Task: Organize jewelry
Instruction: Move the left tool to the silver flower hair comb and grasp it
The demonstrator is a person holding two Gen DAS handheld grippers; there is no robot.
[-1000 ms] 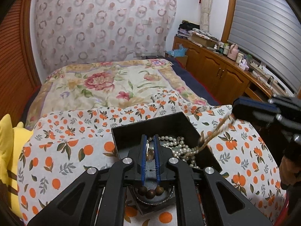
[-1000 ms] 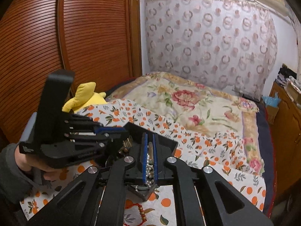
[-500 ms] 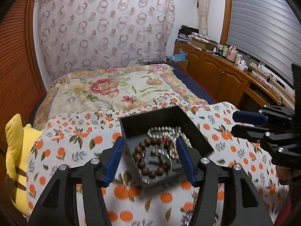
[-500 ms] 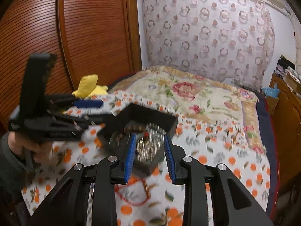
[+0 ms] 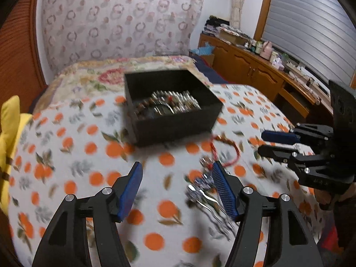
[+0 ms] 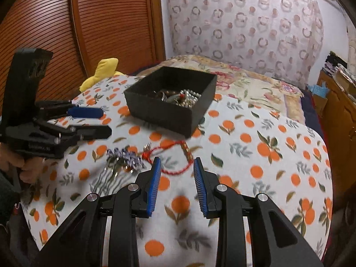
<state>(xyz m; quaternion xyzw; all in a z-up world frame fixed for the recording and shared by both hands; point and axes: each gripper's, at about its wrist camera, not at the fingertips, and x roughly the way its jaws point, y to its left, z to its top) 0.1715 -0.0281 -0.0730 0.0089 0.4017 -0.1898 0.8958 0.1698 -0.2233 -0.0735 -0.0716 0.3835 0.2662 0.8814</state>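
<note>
A black box [image 6: 171, 102] sits open on an orange-print blanket [image 6: 255, 155], holding pearls [image 6: 189, 96] and brown beads [image 5: 142, 109] heaped together. In front of it, on the blanket, lies a red cord bracelet [image 6: 178, 158], and just left of that a silver hairpin [image 6: 124, 160] with a purple cluster.

The left gripper [image 5: 178, 184] hovers above the blanket with its jaws spread wide and nothing between them; the hairpin [image 5: 204, 191] lies under its right finger, blurred. The right gripper [image 6: 176, 178] is also spread and empty, its tips just short of the bracelet [image 5: 224, 151], which lies between it and the box [image 5: 173, 109]. Each gripper shows at the edge of the other's view, apart from the jewelry.

Around: a yellow plush [image 6: 104, 71] at the blanket's far left edge, a floral bedspread [image 6: 251, 84] beyond the box, a patterned curtain [image 6: 244, 22], a slatted wooden door [image 6: 100, 22] and a cluttered wooden sideboard [image 5: 267, 71]
</note>
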